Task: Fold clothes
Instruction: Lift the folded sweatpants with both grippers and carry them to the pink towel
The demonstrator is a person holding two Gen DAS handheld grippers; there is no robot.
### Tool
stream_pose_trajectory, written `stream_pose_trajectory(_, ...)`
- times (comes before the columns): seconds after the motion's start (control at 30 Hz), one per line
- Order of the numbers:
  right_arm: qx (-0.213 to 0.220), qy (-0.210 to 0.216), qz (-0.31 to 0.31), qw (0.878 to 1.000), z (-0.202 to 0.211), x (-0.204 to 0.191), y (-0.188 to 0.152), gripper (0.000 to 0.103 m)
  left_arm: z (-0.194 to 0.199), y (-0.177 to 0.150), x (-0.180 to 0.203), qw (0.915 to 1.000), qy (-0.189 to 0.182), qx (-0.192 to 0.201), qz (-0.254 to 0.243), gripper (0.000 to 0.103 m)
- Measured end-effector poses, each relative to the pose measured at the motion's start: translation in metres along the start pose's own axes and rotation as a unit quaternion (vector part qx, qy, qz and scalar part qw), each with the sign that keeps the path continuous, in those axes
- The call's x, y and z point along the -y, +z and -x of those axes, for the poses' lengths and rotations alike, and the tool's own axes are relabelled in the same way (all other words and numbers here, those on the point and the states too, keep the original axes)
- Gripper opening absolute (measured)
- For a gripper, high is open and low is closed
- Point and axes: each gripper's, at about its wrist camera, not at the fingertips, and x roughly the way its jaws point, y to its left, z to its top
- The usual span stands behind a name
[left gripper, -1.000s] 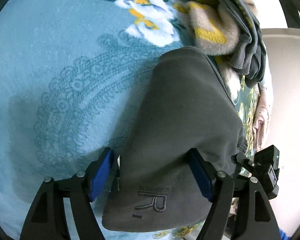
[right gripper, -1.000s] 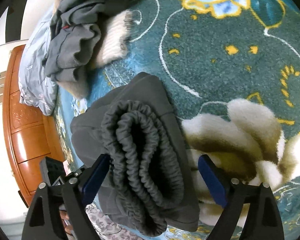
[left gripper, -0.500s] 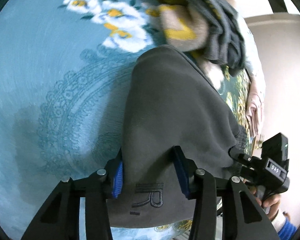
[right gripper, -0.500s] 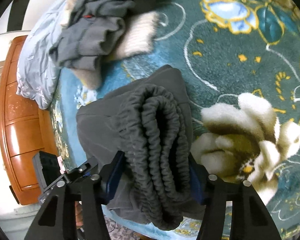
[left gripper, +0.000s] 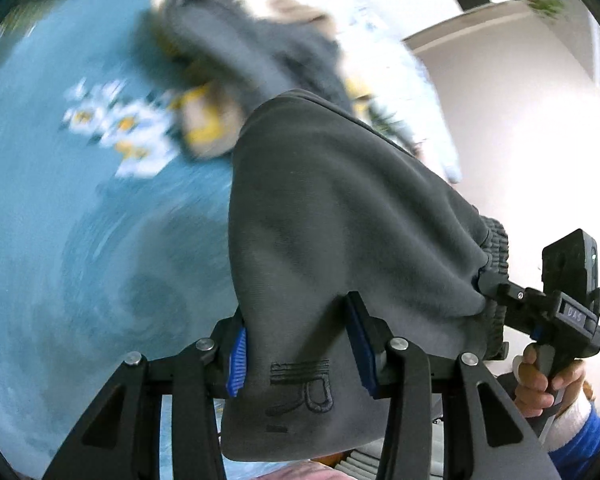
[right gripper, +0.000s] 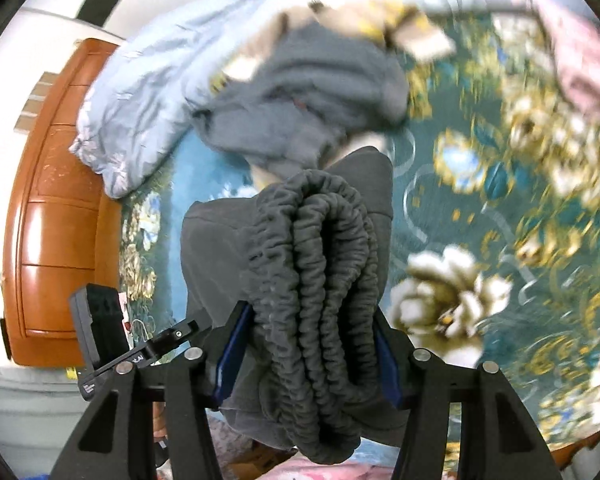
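Trousers (left gripper: 340, 216) in my claws: dark charcoal grey, tone-on-tone embroidered logo (left gripper: 300, 388), ribbed gathered waistband (right gripper: 324, 264) same grey. My pads (left gripper: 237, 360): blue on black fingers. Blanket (left gripper: 60, 200): teal, paisley relief, white-yellow flowers; other side darker teal with cream, gold, blue blooms. Clothes pile (right gripper: 300, 92): grey, beige-yellow. Quilt (right gripper: 148, 92): pale blue. Cabinet (right gripper: 56, 216): glossy orange-brown.

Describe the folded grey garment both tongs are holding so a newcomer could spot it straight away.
Start at the teal flowered blanket covering the bed, with a loose heap of clothes at its far side. Nearer the camera, the dark grey trousers hang between the left tongs and right tongs. Unlike the heap, they are folded, with a bunched elastic waistband and stitched logo.
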Motion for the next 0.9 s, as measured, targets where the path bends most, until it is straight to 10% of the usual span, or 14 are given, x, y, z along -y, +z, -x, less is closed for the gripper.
stream_pose_trajectory(0.47, 0.176, 0.029, 0.021, 0.984, 0.193, 0.023, 0.030, 0.059, 0.031, 0.056, 0.208, 0.9809, -0.012, 0.064, -0.183, 0.043)
stream_pose_trajectory(0.9, 0.206, 0.056, 0.070, 0.975, 0.330, 0.179, 0.054, 0.059, -0.050, 0.012, 0.386, 0.9836, -0.025, 0.116, -0.136, 0.043)
